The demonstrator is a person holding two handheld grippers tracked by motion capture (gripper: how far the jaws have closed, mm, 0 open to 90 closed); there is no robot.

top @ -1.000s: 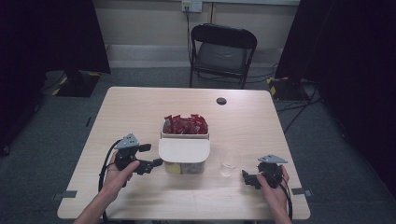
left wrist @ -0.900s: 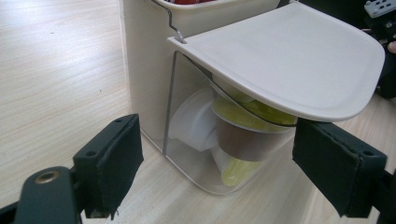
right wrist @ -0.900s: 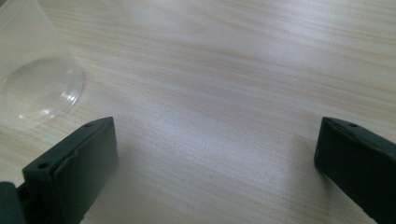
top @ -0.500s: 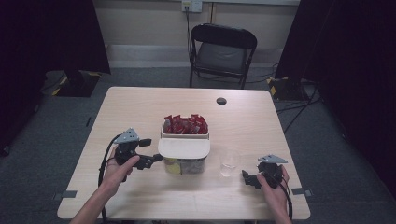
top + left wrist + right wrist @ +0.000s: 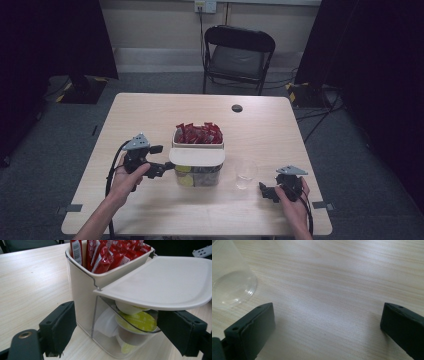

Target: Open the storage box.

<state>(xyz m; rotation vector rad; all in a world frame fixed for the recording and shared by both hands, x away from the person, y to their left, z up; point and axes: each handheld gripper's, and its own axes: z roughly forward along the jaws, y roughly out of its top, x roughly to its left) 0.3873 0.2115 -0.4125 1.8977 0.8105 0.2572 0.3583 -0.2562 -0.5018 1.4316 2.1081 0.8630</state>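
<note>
A cream two-part container (image 5: 197,150) stands mid-table. Its back compartment holds upright red packets (image 5: 198,133), and a flat white lid (image 5: 196,156) lies over the clear front compartment of small sealed cups (image 5: 192,175). My left gripper (image 5: 162,158) is open at the container's left side. In the left gripper view its jaws stand wide on either side of the clear front part, under the lid (image 5: 160,282); the left gripper (image 5: 122,332) holds nothing, and the red packets (image 5: 105,252) rise behind. My right gripper (image 5: 266,192) rests open on the table, and in the right gripper view the right gripper (image 5: 327,325) is over bare wood.
A clear plastic cup (image 5: 246,172) stands right of the container, at upper left as the cup (image 5: 232,277) in the right gripper view. A small black disc (image 5: 237,108) lies near the table's far edge. A folding chair (image 5: 239,55) stands behind the table (image 5: 145,115).
My left gripper has moved forward and right, up to the container's side under the lid. The right gripper has stayed where it was.
</note>
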